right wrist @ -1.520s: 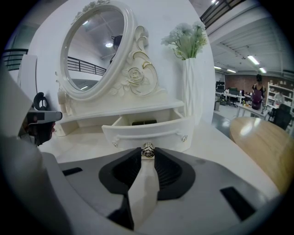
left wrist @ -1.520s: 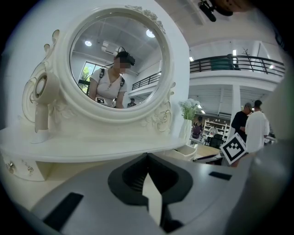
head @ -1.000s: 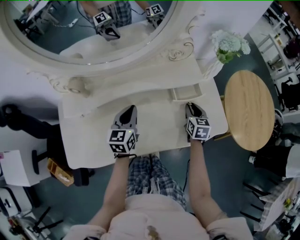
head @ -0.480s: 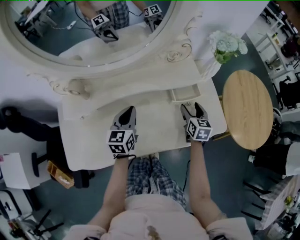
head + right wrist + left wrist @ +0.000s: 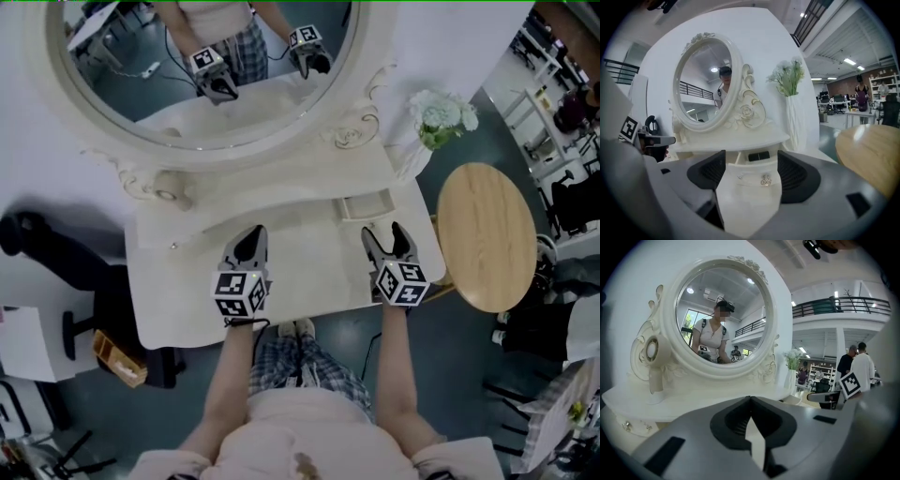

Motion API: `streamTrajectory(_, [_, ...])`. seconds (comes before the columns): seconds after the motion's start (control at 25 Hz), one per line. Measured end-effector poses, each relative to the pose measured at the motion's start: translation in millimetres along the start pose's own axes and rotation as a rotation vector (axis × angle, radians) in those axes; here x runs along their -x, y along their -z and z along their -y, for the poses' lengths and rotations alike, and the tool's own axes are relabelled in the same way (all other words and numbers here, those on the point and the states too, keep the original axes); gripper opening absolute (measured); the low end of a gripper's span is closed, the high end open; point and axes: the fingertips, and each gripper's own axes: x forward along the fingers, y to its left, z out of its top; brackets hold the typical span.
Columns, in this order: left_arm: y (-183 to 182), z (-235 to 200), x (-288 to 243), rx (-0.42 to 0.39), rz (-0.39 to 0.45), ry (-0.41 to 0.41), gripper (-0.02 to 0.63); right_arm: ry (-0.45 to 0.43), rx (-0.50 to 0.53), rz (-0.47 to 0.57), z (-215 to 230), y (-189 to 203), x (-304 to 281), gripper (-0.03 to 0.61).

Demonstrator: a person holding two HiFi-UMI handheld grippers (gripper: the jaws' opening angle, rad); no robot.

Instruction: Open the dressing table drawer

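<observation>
Right gripper (image 5: 385, 239): released, jaws just been opening and now standing wide, nothing pressed by the pads. Small metal knob (image 5: 766, 180) framed between them but apart from both.

Left gripper (image 5: 250, 240): clenched on nothing, poised over the bare top of the dressing table (image 5: 187, 291).

Drawer (image 5: 367, 206): small, pale, set in the raised tier under the mirror (image 5: 141, 84), already slid partway out toward the person, just ahead of the right gripper.

Handling, by judgement: light, stiff, painted, so likely slick on its flat faces. The knob is the only sure hold. A straight, level pull seems best; a skewed one could jam so short a box.

Hard to make out: runners and side walls hidden, remaining travel unknown. Contents unclear from above; only a dark slot shows behind the front.
</observation>
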Motion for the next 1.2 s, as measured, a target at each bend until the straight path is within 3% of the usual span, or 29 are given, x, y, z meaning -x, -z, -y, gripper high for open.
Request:
streamTrajectory(0.36, [-50, -26, 48, -0.016, 0.096, -0.072, 0.026, -0.009, 0.05, 0.173, -33, -82, 34, 0.185])
streamTrajectory(0.6, [-65, -42, 77, -0.019, 0.138, -0.124, 0.026, -0.015, 0.086, 0.237, -50, -110, 49, 0.085])
streamTrajectory(0.92, [-79, -51, 94, -0.02, 0.173, -0.158, 0.026, -0.018, 0.125, 0.266, -59, -124, 57, 0.021])
streamTrajectory(1.2, [-82, -51, 92, -0.022, 0.18, -0.163, 0.026, -0.027, 0.166, 0.261, -61, -124, 55, 0.015])
